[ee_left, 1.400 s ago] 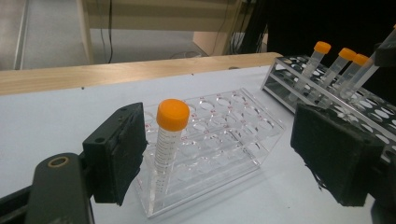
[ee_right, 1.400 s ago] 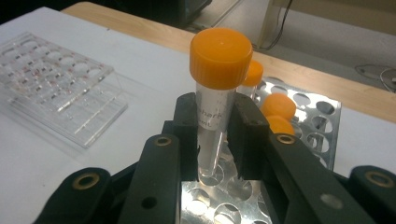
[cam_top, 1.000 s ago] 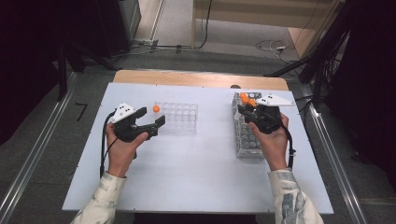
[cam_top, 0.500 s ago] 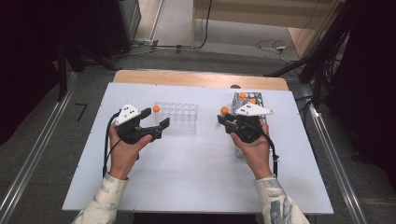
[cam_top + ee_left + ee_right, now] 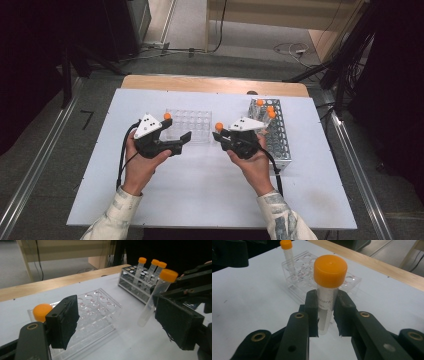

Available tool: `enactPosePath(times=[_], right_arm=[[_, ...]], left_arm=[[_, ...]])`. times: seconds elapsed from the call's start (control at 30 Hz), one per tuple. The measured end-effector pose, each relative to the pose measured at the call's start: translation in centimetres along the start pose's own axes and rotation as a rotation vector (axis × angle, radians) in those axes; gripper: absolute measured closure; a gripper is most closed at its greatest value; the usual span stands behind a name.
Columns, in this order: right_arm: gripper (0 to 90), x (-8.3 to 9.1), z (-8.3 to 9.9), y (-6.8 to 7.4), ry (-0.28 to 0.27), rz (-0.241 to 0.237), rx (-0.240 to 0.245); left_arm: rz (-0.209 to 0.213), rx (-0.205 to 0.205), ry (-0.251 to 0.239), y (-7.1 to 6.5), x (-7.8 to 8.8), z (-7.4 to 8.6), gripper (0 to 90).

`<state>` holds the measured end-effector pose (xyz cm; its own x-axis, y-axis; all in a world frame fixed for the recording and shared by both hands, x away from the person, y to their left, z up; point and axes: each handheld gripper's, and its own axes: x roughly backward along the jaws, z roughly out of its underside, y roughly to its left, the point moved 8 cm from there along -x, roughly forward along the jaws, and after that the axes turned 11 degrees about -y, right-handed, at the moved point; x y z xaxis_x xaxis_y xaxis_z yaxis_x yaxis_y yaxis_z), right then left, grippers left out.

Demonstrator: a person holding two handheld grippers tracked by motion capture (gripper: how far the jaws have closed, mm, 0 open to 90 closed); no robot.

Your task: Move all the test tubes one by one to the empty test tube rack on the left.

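My left gripper (image 5: pixel 181 141) stood wide open and empty just short of the clear acrylic rack (image 5: pixel 192 124), one orange-capped tube (image 5: pixel 166 116) already standing in its far-left corner. A moment before, my right gripper (image 5: pixel 218 137) had been over the metal rack (image 5: pixel 278 137); now it had swung left, clamped on a capped centrifuge tube (image 5: pixel 327 290), nearly reaching the clear rack. I judged insertion came next.

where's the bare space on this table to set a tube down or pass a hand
Free: the near half of the table, between the forearms and toward the front edge; also the left strip beside the clear rack. Crowded: the gap between the clear rack and the metal rack, where the right hand-held gripper holds a tube, and where the left hand-held gripper sits by the clear rack.
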<state>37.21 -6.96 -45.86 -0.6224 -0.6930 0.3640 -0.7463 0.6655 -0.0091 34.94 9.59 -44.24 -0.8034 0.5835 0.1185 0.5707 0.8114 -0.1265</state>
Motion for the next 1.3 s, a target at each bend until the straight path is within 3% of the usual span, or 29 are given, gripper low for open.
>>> enactPosePath(times=[0.17, 0.47, 0.9, 1.3], right_arm=[[72.0, -1.0, 0.2, 1.4, 0.012, -0.024, 0.016], [72.0, -2.6, 0.5, 3.6, 0.04, -0.067, 0.048], [72.0, -3.7, 0.7, 5.5, 0.059, -0.105, 0.057], [72.0, -3.9, 0.8, 5.6, 0.061, -0.111, 0.057]], left_arm=[[0.028, -0.012, 0.002, -0.7, -0.3, 0.2, 21.6], [0.071, 0.003, 0.01, -1.6, -0.7, 0.5, 24.0], [0.079, -0.017, 0.022, -1.9, -1.2, 1.3, 30.1], [0.095, -0.035, 0.016, -2.2, -1.3, 1.5, 55.6]])
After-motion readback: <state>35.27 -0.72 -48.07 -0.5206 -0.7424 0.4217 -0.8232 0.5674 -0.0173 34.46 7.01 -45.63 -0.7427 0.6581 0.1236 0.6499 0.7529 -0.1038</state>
